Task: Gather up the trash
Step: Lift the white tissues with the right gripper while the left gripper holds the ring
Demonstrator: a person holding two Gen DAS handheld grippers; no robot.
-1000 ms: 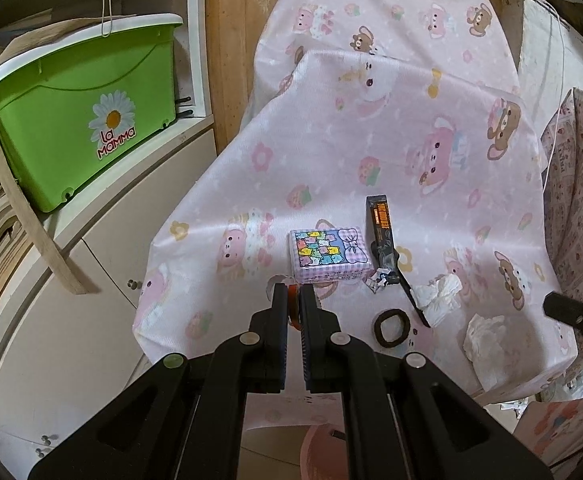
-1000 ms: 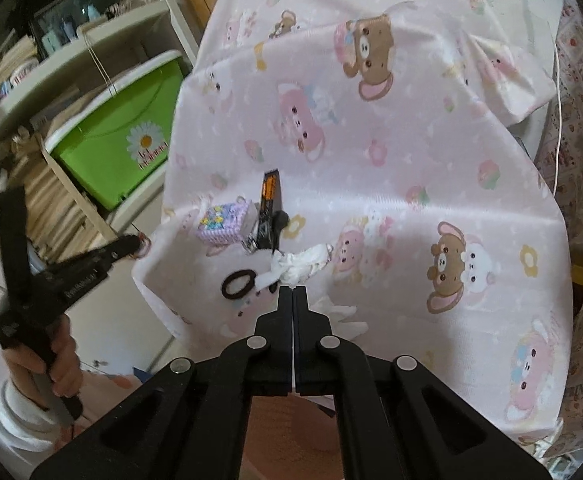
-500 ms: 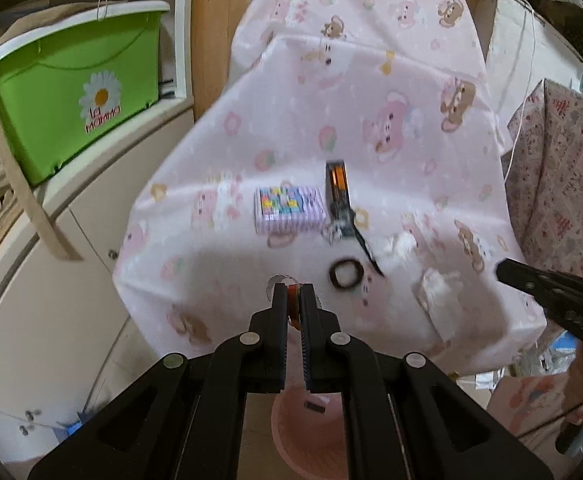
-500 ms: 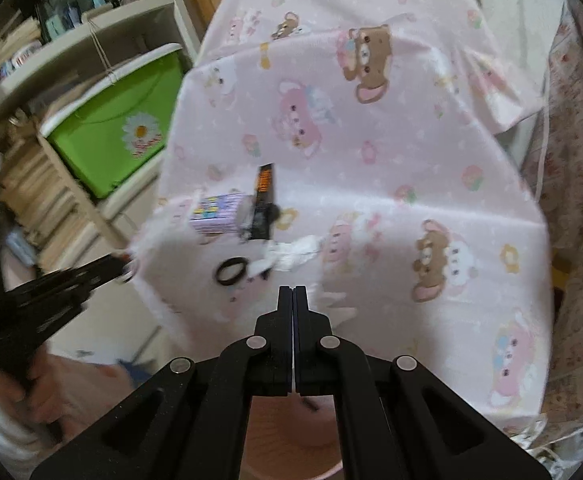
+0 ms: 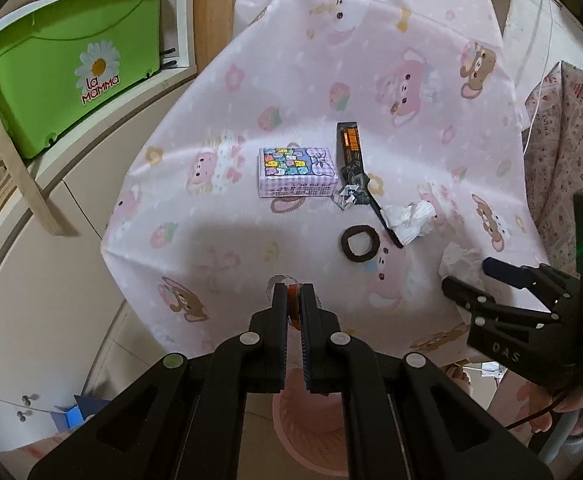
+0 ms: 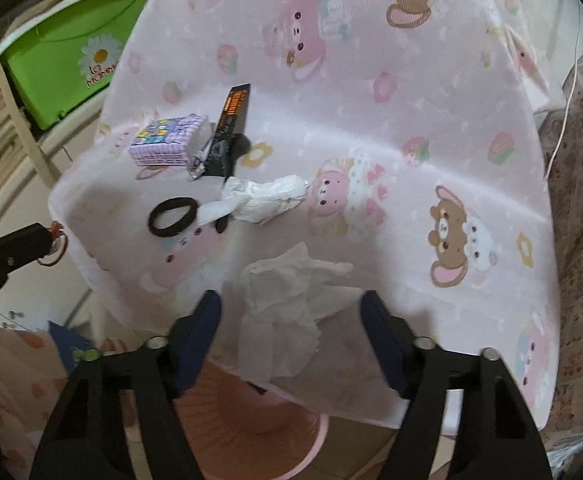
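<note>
The right gripper (image 6: pixel 289 314) has its fingers spread wide around a crumpled tissue (image 6: pixel 287 300) at the near edge of the tabletop (image 6: pixel 411 128), directly above a pink bin (image 6: pixel 251 420). The tissue overhangs the edge, so a shallow close may pinch only a loose flap, or snag the pink cloth and drag it. The left gripper (image 5: pixel 293 304) is clamped narrow on a small red-and-white scrap (image 5: pixel 292 300) that I cannot identify.

The right wrist view shows the tissue between the fingers; the left wrist view mostly hides it behind the right gripper but shows a second tissue (image 5: pixel 409 218), black hair tie (image 5: pixel 359 244) and patterned box (image 5: pixel 297 172).
</note>
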